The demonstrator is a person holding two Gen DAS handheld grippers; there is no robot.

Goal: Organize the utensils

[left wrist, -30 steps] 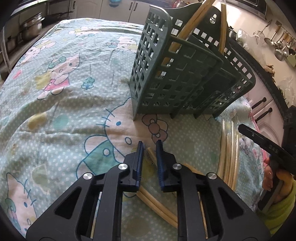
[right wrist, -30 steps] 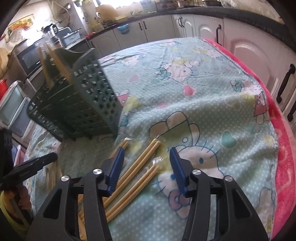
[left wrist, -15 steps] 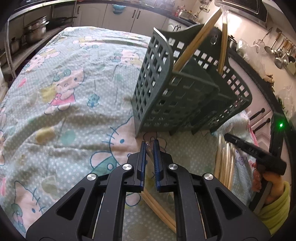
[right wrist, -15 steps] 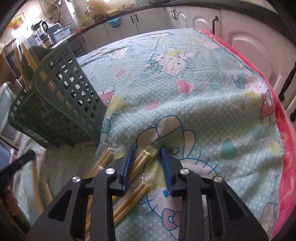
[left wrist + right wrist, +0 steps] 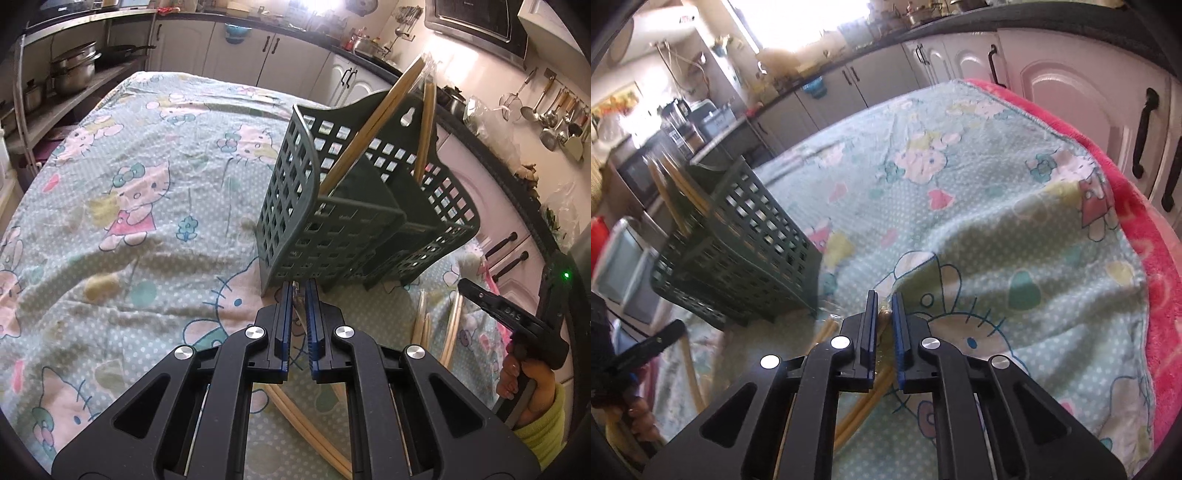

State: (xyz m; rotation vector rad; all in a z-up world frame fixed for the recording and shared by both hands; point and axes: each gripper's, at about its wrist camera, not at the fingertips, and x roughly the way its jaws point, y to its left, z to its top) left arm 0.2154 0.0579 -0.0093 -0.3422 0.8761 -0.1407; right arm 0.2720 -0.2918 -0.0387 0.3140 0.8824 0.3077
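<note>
A dark green slotted utensil basket (image 5: 351, 229) stands on the cartoon-print cloth, with two wrapped chopstick pairs (image 5: 373, 122) leaning in it. My left gripper (image 5: 299, 286) is just in front of the basket, shut on the tip of a wrapped chopstick pair (image 5: 310, 434) that trails back under it. In the right wrist view the basket (image 5: 738, 258) is to the left. My right gripper (image 5: 884, 297) is closing its jaws, and the pads pinch the end of another yellow chopstick pair (image 5: 864, 400) lying on the cloth.
More chopsticks (image 5: 421, 321) lie on the cloth right of the basket, near the right hand's tool (image 5: 513, 317) and a green sleeve. A red blanket edge (image 5: 1156, 295) borders the cloth; cabinets (image 5: 1071, 96) stand beyond. Pots sit on shelves at far left (image 5: 70, 70).
The right jaws went from wide apart to closed around one chopstick pair. The left gripper, still closed on its pair, has risen and come nearer the basket.
</note>
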